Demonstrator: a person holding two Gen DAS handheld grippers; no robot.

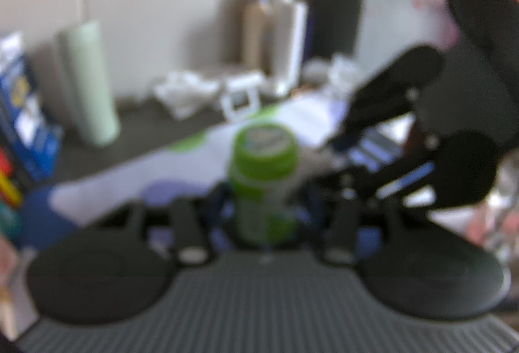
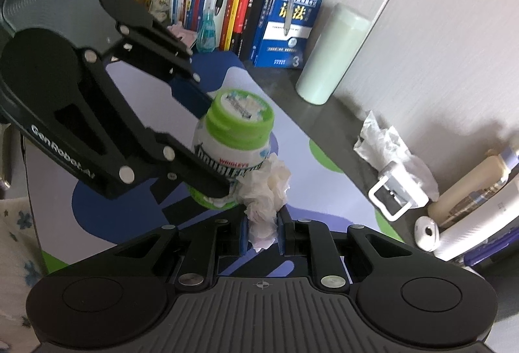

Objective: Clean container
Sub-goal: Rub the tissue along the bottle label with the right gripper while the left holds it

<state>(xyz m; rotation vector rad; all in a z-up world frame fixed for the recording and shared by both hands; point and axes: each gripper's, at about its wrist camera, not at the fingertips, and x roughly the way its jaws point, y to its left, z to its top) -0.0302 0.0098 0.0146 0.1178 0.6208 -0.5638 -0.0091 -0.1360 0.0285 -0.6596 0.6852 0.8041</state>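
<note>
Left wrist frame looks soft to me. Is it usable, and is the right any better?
Left wrist view: blurred all over; the bottle between the left gripper reads only as a green-capped blob, its label unreadable. Right wrist view: sharp; the label on the bottle and the tissue in the right gripper are crisp, with fisheye bending at the edges.

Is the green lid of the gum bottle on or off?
On. The green lid sits closed on the gum bottle, which the left gripper clamps while the right gripper presses a tissue against it.
</note>
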